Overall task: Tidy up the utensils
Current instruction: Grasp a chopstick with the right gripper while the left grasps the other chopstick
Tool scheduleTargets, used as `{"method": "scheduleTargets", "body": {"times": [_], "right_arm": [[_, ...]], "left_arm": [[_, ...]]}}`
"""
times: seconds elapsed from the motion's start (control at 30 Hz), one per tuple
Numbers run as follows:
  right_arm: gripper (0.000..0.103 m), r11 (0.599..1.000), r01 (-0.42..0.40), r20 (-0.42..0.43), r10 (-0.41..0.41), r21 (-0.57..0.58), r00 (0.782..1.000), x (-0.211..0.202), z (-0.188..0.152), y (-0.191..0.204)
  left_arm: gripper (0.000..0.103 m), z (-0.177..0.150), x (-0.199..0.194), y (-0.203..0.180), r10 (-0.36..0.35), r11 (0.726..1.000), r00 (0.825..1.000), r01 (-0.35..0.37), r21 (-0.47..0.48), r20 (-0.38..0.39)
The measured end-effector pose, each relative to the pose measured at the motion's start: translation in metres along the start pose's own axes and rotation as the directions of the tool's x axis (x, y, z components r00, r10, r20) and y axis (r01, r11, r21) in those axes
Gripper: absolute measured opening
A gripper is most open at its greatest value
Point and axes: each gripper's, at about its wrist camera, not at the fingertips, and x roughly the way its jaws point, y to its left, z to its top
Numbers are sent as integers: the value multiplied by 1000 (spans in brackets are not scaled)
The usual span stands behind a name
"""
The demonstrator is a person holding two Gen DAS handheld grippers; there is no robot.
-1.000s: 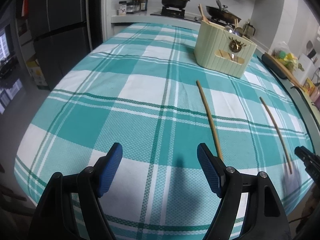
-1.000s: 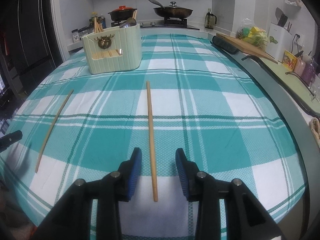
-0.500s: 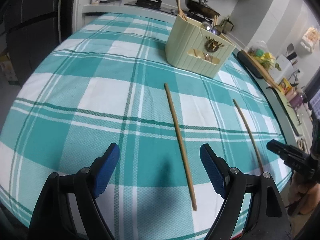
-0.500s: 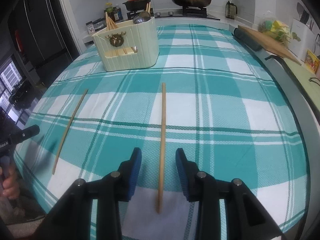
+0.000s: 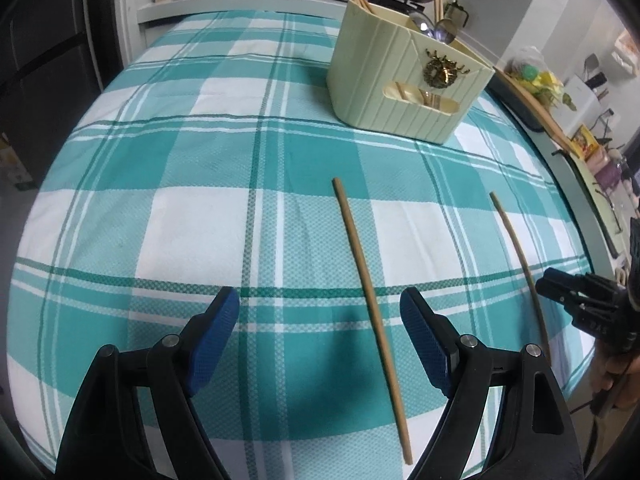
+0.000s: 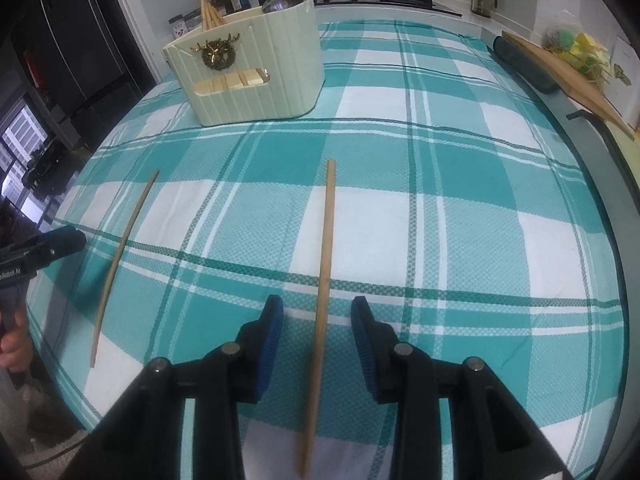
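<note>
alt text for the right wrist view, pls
The open right claw straddles a wooden chopstick lying on a teal plaid tablecloth. A second chopstick lies to its left, a cream utensil caddy behind.

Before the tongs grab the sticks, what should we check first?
1. Right tongs open: ok, the jaws stand apart.
2. Right chopstick between its fingers: ok, it runs down the middle, untouched.
3. Left tongs open: ok, wide apart.
4. Left chopstick centred: not ok, it lies close to the right-hand finger.
5. Utensil holder upright with room: upright ok; free space inside cannot tell.
6. Tongs low enough to pinch: cannot tell.
</note>
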Motion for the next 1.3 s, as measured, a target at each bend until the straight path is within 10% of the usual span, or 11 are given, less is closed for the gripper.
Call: {"method": "scheduleTargets", "body": {"times": [0.4, 0.7, 0.8, 1.3], "right_arm": [[36, 999, 23, -39, -24, -35, 999, 34, 28, -1], [35, 997, 44, -54, -48, -70, 997, 58, 69, 2], [20, 995, 69, -43, -73, -72, 996, 63, 78, 4], [17, 993, 92, -19, -93, -75, 995, 66, 81, 5]], "left_arm": [[81, 28, 54, -30, 81, 992, 994, -73, 106, -74], [53, 45, 67, -38, 138, 978, 988, -124, 167, -76], [38, 45, 66, -39, 134, 979, 988, -120, 165, -78], [37, 37, 66, -47, 167, 969, 985, -156, 192, -37]]}}
